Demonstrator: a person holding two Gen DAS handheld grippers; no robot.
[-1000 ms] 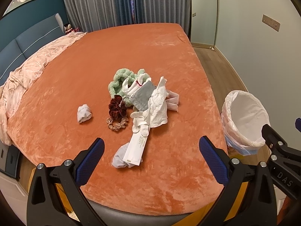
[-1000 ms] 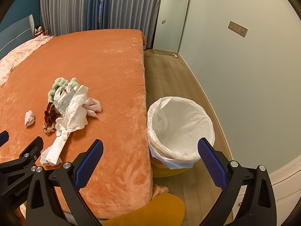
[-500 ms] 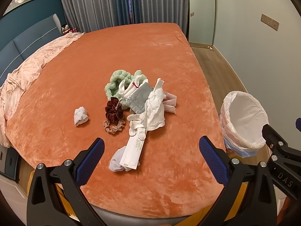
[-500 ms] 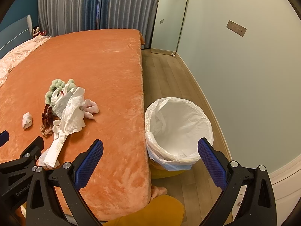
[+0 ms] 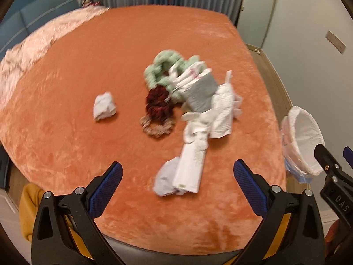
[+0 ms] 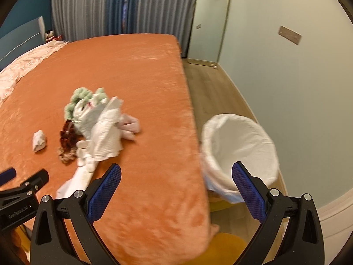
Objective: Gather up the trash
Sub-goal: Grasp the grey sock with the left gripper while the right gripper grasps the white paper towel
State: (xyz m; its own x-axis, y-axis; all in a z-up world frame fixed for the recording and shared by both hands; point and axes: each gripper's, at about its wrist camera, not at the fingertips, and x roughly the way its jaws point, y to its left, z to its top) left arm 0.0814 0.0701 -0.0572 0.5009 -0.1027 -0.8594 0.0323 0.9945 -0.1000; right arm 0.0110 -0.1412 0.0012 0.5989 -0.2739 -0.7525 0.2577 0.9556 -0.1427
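A pile of litter lies on the orange bed (image 5: pixel 66 137). It holds a green scrunchie (image 5: pixel 163 66), a dark red scrunchie (image 5: pixel 157 106), a grey pouch (image 5: pixel 201 95), a white paper towel (image 5: pixel 222 114) and a flat white wrapper (image 5: pixel 192 170) over a crumpled tissue (image 5: pixel 165 181). Another tissue ball (image 5: pixel 103 106) sits apart to the left. My left gripper (image 5: pixel 177 176) hangs open just short of the wrapper. The right gripper (image 6: pixel 176 172) is open over the bed's edge, beside the white-lined bin (image 6: pixel 240 150).
The bin (image 5: pixel 302 137) stands on the wooden floor (image 6: pixel 211 88) between bed and wall. A pink duvet (image 5: pixel 33 44) lies bunched at the bed's far left. A tall mirror (image 6: pixel 207 22) leans at the back. Yellow cloth (image 6: pixel 225 247) shows below the bed edge.
Both views have moved closer to the bed and are blurred by motion. The pile looms larger in each. Both grippers stay open and nothing on the bed has shifted.
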